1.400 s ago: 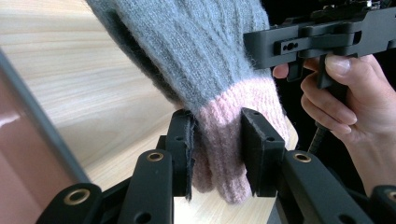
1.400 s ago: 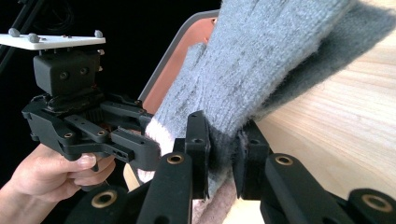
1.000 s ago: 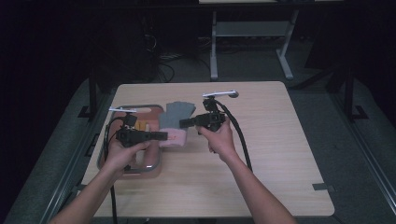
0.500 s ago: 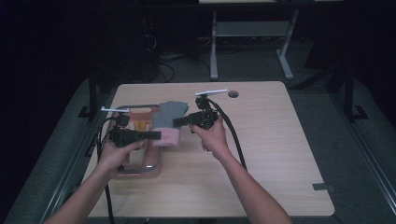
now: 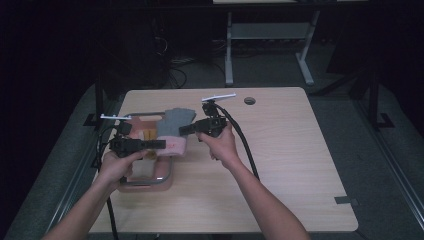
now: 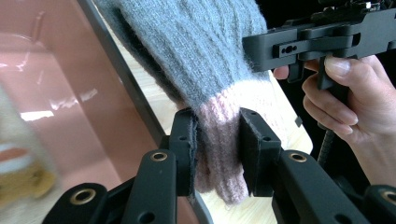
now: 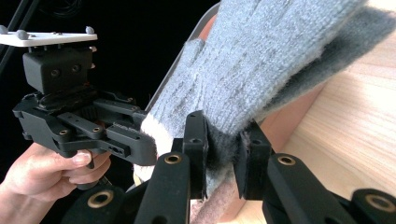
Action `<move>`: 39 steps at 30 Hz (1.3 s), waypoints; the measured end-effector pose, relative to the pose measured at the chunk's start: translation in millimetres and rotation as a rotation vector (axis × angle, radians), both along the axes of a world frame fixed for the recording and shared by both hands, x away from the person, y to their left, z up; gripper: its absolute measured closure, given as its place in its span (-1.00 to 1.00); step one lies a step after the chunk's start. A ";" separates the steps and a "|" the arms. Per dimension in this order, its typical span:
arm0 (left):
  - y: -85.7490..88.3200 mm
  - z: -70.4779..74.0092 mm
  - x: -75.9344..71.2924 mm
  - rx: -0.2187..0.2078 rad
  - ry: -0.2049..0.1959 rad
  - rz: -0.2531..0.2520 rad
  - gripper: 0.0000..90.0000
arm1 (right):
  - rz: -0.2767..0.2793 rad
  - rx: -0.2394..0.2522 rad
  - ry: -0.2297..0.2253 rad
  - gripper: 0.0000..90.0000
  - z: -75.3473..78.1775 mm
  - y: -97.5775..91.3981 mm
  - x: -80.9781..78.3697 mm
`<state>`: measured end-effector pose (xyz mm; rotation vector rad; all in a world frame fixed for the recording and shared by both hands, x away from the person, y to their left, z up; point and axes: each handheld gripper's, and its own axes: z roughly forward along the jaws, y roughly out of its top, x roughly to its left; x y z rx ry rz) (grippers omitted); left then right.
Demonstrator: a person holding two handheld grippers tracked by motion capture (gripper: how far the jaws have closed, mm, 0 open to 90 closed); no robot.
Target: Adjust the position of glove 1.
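A grey knit glove [image 5: 172, 120] with a pink cuff [image 5: 172, 146] hangs between my two grippers, above the right side of a pink tray [image 5: 150, 184]. My left gripper [image 5: 161, 145] is shut on the pink cuff [image 6: 219, 140], which is pinched between both pads. My right gripper [image 5: 182, 130] is shut on the grey knit [image 7: 261, 74] just beside the cuff. In the left gripper view the left gripper [image 6: 217, 135] looks up along the glove towards the right hand. In the right gripper view the right gripper [image 7: 224, 140] faces the left hand.
The pink tray has a metal rim [image 6: 126, 84] and holds a blurred yellow and white object [image 6: 18, 172] at its left. The wooden table [image 5: 300, 165] has a round hole [image 5: 249, 100] at the back and a strip of tape [image 5: 346, 201] near its front right corner. Cables trail from both grippers.
Both hands have shifted left across the table, carrying the glove towards the tray. The grips on the glove look the same.
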<state>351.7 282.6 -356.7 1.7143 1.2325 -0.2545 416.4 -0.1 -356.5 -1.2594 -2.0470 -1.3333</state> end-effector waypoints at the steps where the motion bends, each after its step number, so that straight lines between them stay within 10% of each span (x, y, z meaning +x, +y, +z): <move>1: 1.5 -0.1 -0.1 0.001 -0.001 0.000 0.53 | 0.002 0.002 0.002 0.69 -0.2 0.8 0.3; 39: 61.2 -10.1 -15.5 -0.016 0.010 0.108 0.54 | 0.083 -0.022 0.013 0.67 -5.8 66.8 10.2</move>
